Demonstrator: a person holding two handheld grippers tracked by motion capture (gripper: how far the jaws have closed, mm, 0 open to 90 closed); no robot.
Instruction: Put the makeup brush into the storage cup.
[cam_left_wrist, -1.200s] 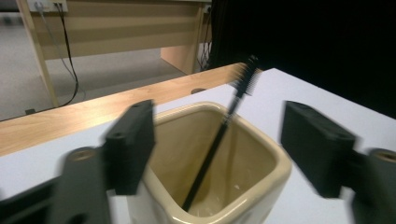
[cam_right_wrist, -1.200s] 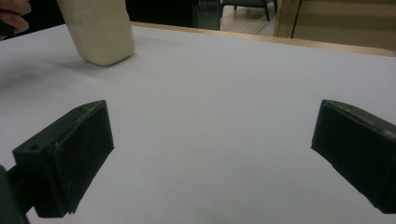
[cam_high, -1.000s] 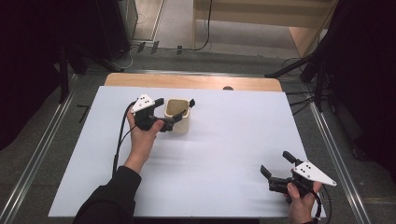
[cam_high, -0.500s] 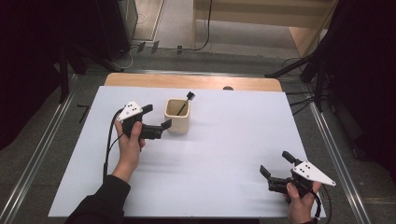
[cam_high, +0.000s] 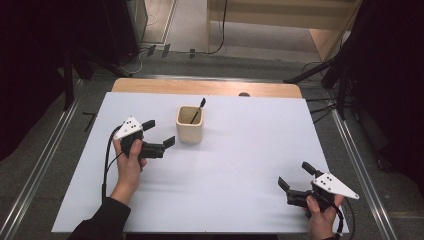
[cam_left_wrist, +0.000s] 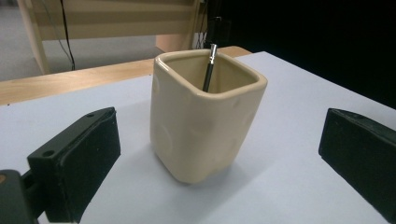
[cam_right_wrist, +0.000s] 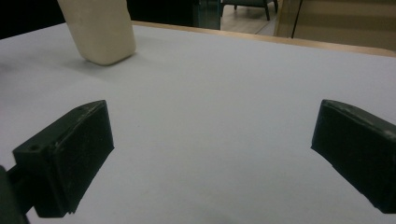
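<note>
One broad white table carries everything here, with a cream ceramic cup standing upright on its far middle and a thin dark pen leaning inside it against the rim. Next in size, the left gripper sits just beside the cup's left wall, jaws spread wide and holding nothing; in the left gripper view the cup stands between the two pads without touching either. The right gripper rests well apart near the table's near right corner, equally wide open and empty. The risk I judge likeliest is a tip: the cup is glazed and tapers downward, so an off-centre or high squeeze could let it slip or topple and spill the pen.
</note>
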